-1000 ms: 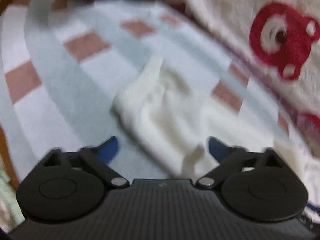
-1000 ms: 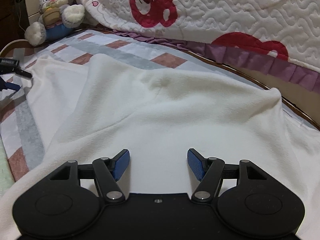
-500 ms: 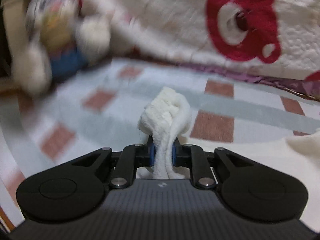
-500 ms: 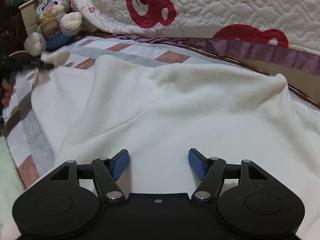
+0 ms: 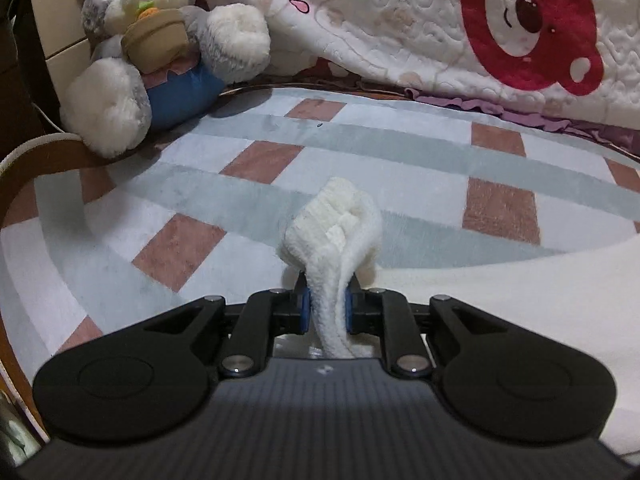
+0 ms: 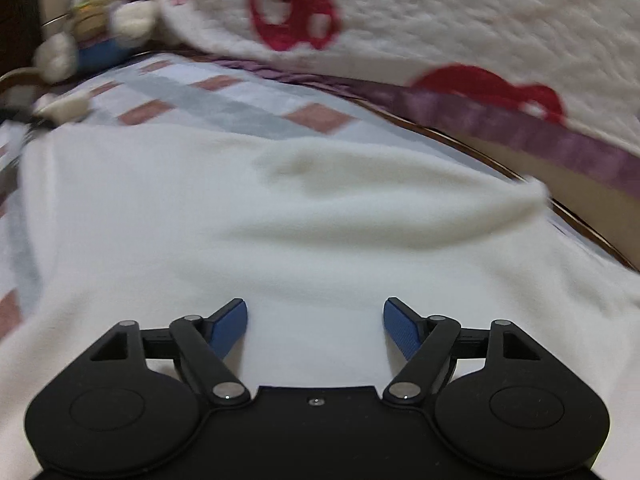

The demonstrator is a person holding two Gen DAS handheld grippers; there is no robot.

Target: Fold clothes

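A white fleece garment [image 6: 312, 216] lies spread over a checked bed cover [image 5: 248, 208]. In the left wrist view my left gripper [image 5: 326, 308] is shut on a bunched corner of the white garment [image 5: 336, 236], which sticks up past the blue pads. The rest of the garment trails off to the lower right there. In the right wrist view my right gripper [image 6: 315, 322] hovers over the garment's near part, its jaws opening wide, with flat cloth below and nothing pinched between the blue pads [image 6: 228, 328].
A plush rabbit [image 5: 160, 52] sits at the far left corner by a cream drawer unit [image 5: 56, 36]. A quilt with red bears [image 5: 500, 28] is heaped along the back. The bed's wooden edge [image 6: 580, 224] runs along the right.
My left gripper closed on the garment's corner and lifted it, and its view swung and rolled toward the plush rabbit. My right gripper's jaws widened slightly over the cloth.
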